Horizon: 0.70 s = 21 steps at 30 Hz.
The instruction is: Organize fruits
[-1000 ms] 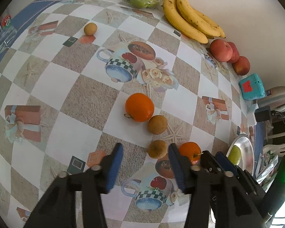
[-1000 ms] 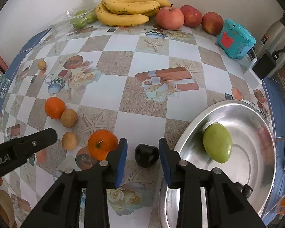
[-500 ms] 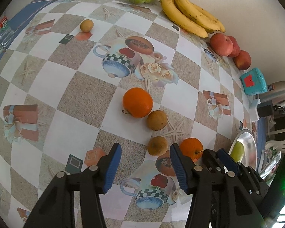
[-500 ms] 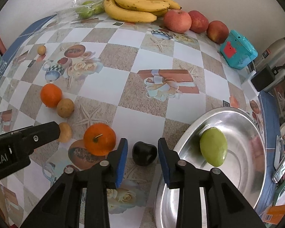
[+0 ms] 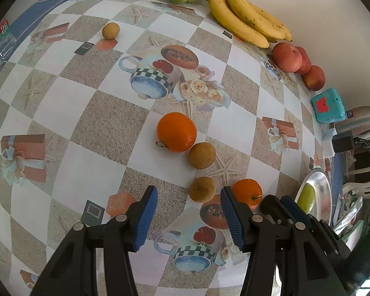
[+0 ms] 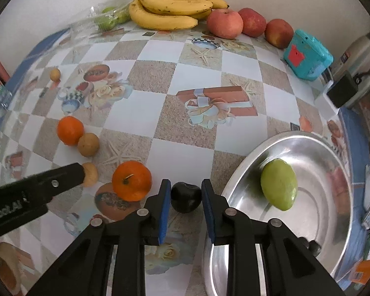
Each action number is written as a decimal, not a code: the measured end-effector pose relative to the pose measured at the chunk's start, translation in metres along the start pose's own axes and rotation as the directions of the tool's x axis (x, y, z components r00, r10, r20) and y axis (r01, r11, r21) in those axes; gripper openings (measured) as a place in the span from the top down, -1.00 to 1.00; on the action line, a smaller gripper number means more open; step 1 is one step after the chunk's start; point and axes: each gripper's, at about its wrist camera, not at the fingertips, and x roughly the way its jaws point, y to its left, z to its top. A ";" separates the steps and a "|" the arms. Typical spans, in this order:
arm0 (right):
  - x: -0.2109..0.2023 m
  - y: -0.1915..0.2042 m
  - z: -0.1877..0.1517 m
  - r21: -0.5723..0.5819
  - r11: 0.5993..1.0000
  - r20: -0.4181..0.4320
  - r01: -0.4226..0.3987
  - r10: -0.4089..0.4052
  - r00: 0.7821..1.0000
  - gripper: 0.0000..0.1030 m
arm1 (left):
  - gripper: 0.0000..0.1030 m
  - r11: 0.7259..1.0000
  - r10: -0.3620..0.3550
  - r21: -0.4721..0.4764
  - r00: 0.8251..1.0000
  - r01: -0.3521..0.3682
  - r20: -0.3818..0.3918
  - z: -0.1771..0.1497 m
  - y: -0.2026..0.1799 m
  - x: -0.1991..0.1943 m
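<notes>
Right wrist view: a dark plum (image 6: 185, 196) is bracketed, perhaps touched, by the right gripper (image 6: 186, 198)'s narrowed jaws beside the metal bowl (image 6: 333, 222), while the left gripper (image 5: 188, 212) is held wide.

White lettering on the left gripper's arm (image 6: 17, 197) reads "obot.AI", its start cut off; a red sign (image 5: 3, 27) at the table's far left edge shows "28".

My left gripper (image 5: 188, 212) is low over the counter (image 5: 98, 128), jaws spread wide, nothing between the blue pads (image 5: 148, 218). My right gripper (image 6: 186, 206) sits low too, jaws narrower, pads (image 6: 165, 212) just either side of a dark plum (image 6: 186, 197); can't tell if they touch.
</notes>
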 end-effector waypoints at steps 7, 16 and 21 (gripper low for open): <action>-0.013 -0.006 0.000 0.058 0.996 0.014 -0.073 0.073 0.997 0.52 | -0.11 1.000 -0.002 -0.006 1.000 0.002 -0.005 0.000 0.001 0.002; -0.016 -0.012 0.003 0.089 0.992 0.045 -0.089 0.085 0.995 0.52 | -0.02 0.999 0.001 0.055 1.000 -0.001 -0.001 -0.002 -0.013 0.011; -0.008 -0.011 0.005 0.082 0.993 0.035 -0.081 0.078 0.996 0.52 | 0.48 0.997 0.016 0.074 1.000 -0.017 0.011 -0.001 -0.014 0.018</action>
